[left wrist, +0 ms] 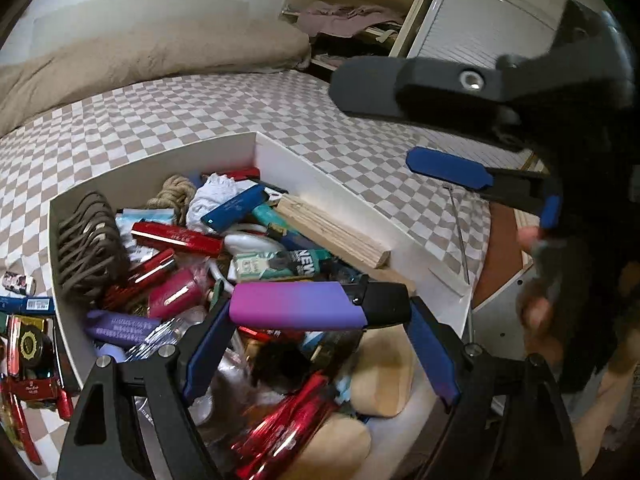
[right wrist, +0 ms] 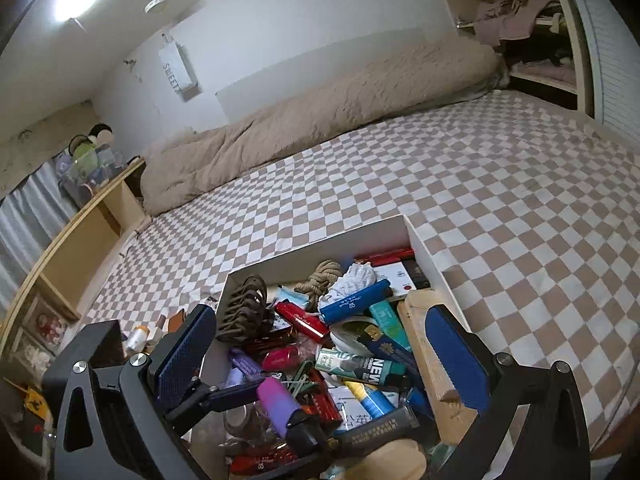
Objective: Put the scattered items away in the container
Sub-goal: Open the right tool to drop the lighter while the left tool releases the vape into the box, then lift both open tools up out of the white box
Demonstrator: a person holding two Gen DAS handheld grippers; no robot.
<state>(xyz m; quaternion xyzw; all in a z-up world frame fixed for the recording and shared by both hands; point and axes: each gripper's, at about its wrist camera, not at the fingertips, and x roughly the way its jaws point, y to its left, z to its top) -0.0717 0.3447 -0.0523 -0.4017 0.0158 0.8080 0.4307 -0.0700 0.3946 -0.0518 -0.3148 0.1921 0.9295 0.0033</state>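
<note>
Underneath — checkered bedspread, beige duvet.

White box crammed with clutter on checkered bed, right gripper fingers spread above it

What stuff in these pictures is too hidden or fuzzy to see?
- Left wrist view: the purple and pink device between the left gripper's fingers hides the things under it in the white box.
- Left wrist view: the right gripper is blurred, and so is the hand behind it.
- Right wrist view: small items left of the box are too tiny to name.
- Both views: the box's near end is cut off.
</note>
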